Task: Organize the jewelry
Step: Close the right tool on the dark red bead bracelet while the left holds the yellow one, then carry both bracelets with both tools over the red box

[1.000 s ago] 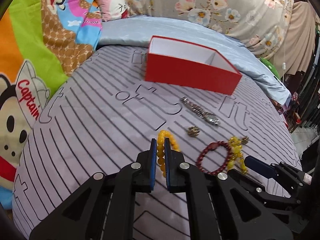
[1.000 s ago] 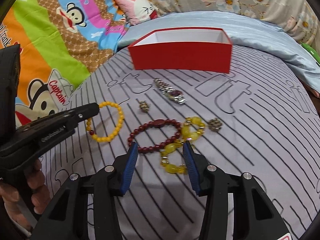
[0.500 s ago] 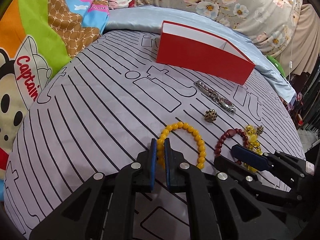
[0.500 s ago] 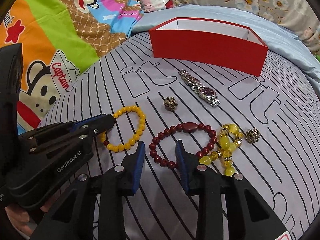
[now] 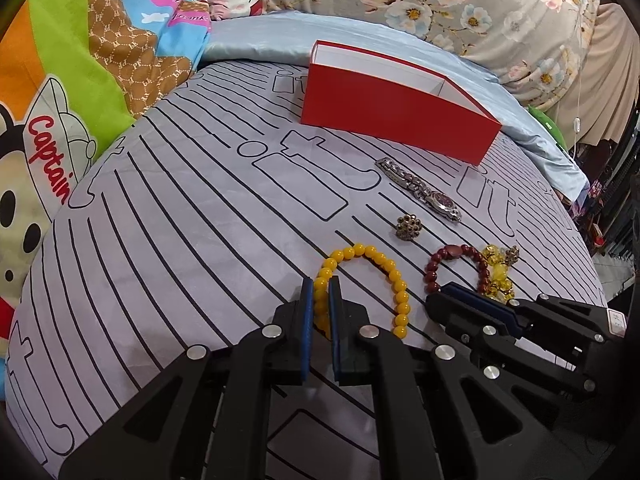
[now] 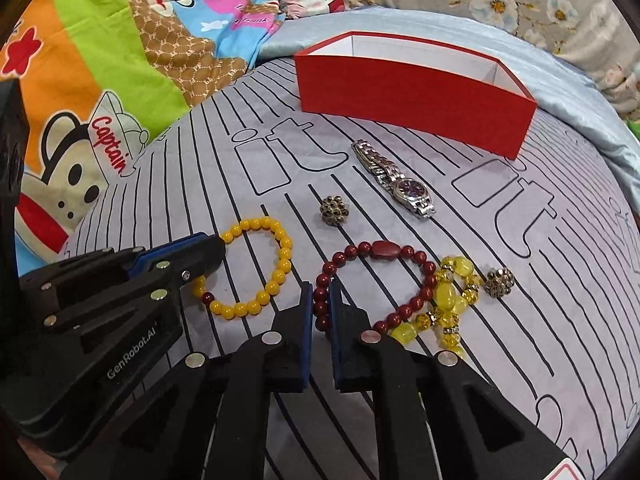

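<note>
While left tool (image 5: 320, 300) pinches yellow bracelet (image 5: 376, 264), right tool (image 6: 320, 304) clamps red bracelet (image 6: 384, 252).

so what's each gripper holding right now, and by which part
The left gripper pinches the yellow bead bracelet by the near-left stretch of its loop. The right gripper pinches the dark red bead bracelet by its near-left beads.

**Both grippers clamped, angled down side by side**

The left gripper (image 5: 320, 300) points steeply downward, its blue pads pinched on the yellow bead bracelet (image 5: 372, 280). The right gripper (image 6: 320, 304), at its 3 o'clock, tilts down likewise, jaws pressed on the dark red bead bracelet (image 6: 376, 280). Their black frames sit near each other.
</note>
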Tool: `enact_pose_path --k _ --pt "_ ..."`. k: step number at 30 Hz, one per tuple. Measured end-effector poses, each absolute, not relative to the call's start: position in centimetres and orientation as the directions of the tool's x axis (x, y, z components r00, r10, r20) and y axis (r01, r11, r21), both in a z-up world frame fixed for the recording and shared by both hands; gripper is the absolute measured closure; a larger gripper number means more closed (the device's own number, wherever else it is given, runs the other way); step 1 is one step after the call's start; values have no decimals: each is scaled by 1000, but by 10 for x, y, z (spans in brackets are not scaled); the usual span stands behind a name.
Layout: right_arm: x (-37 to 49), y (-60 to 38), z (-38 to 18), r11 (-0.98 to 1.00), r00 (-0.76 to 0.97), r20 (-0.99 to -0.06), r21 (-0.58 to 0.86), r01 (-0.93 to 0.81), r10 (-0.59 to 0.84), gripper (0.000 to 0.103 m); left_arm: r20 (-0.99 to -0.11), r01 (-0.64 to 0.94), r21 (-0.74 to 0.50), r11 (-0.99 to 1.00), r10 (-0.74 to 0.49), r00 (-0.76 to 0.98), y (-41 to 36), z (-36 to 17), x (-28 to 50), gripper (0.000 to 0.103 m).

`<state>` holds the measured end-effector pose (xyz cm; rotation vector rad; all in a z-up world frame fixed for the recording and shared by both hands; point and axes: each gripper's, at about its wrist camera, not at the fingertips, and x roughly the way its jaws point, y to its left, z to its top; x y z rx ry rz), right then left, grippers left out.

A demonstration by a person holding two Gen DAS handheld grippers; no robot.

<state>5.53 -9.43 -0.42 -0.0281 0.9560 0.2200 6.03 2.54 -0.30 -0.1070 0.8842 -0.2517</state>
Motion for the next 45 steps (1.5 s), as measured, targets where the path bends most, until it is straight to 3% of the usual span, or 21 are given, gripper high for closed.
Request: enact_pose_path --k 29,45 --pt "37 -166 66 956 667 -697 280 -87 265 96 -671 260 -211 942 -333 663 4 64 48 96" --pt "60 -189 100 958 723 -646 278 -76 245 96 -632 294 -158 943 -325 704 -18 102 76 96"
